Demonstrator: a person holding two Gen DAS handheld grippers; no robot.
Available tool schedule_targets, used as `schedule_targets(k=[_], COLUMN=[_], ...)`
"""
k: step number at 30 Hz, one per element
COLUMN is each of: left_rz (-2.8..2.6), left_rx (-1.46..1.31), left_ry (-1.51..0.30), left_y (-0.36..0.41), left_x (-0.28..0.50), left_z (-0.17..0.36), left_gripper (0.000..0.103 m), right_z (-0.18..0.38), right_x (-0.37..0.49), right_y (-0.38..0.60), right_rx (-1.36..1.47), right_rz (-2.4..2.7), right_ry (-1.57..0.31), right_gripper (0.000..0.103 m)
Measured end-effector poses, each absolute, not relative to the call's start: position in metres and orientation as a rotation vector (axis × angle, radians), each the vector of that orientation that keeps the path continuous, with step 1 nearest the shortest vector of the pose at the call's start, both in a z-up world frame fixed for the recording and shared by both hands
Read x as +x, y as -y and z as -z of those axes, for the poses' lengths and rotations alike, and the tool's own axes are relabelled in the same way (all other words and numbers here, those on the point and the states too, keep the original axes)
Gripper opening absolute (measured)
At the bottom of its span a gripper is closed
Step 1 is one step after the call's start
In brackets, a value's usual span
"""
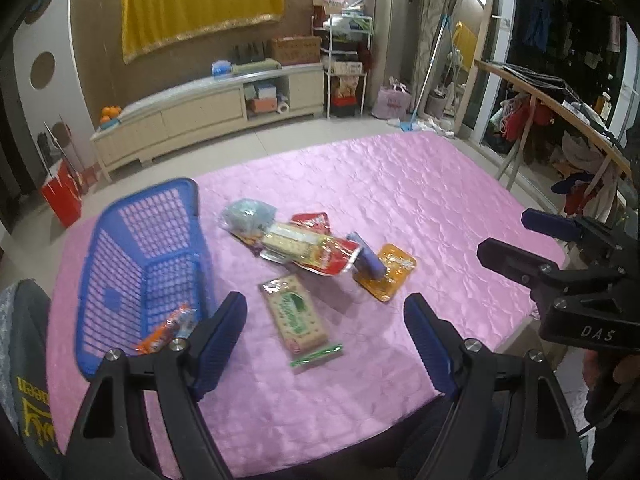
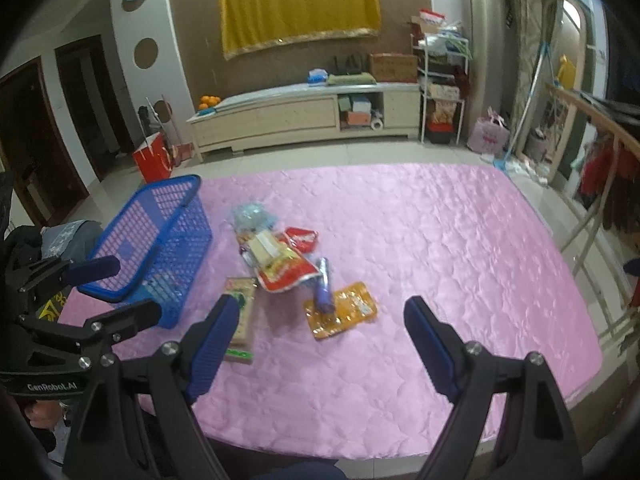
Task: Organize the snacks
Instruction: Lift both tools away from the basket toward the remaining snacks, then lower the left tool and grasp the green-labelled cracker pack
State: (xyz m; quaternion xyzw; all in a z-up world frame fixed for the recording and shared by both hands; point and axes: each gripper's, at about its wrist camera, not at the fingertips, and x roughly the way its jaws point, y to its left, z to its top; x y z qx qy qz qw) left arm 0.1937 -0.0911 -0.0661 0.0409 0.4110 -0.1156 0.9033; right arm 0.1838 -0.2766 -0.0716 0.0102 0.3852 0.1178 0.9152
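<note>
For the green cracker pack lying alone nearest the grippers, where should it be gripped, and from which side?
Grip the cracker pack across its narrow width near the middle, coming down from above with the left gripper, which is open and closest. It lies flat on the pink cloth, long and slim, apart from the snack pile, so both long edges look free for the fingers.

We are looking at a home living room: low TV cabinet [image 2: 304, 120] standing along the wall, yellow cloth [image 2: 300, 12] hanging above it, clothes rack [image 1: 560, 120], mirror [image 1: 468, 40], mop [image 2: 532, 108], cluttered shelf [image 2: 440, 80].
</note>
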Motion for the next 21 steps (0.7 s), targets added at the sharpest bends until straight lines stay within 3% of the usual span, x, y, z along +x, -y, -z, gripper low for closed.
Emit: schedule_targets(k=[21], left_rz=[0.185], left_rx=[0.085], left_ry=[-1.061], left_y=[0.113], left_x=[0.244], left_z=[0.163], left_gripper=[0.079], right_z=[0.154], right_x=[0.219], right_y=[0.288], right_rx=[0.046], right_rz=[-0.250], right_ry=[-0.950], right_gripper=[0.087])
